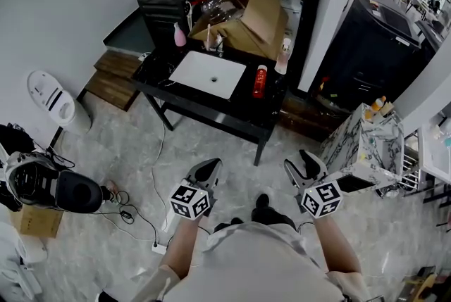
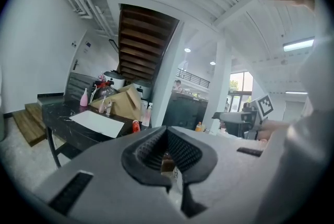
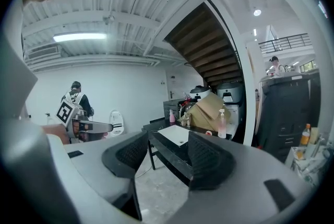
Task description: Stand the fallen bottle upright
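Note:
A small red bottle (image 1: 261, 81) lies on its side on the black table (image 1: 243, 114), just right of the white sink (image 1: 208, 74). It shows small and far in the left gripper view (image 2: 135, 126) and the right gripper view (image 3: 209, 133). Both grippers hang over the marble floor in front of the table, well short of the bottle. My left gripper (image 1: 208, 167) (image 2: 166, 134) has its pads together with nothing held. My right gripper (image 1: 308, 162) (image 3: 168, 143) stands open, with only the floor and the table showing between its fingers.
On the table's far side are a cardboard box (image 1: 246, 15), a pink bottle (image 1: 180, 34) and a pale spray bottle (image 1: 283, 56). A white unit (image 1: 56, 102), a black appliance (image 1: 42, 184) and floor cables (image 1: 134, 216) lie left. A marble cabinet (image 1: 366, 146) stands right.

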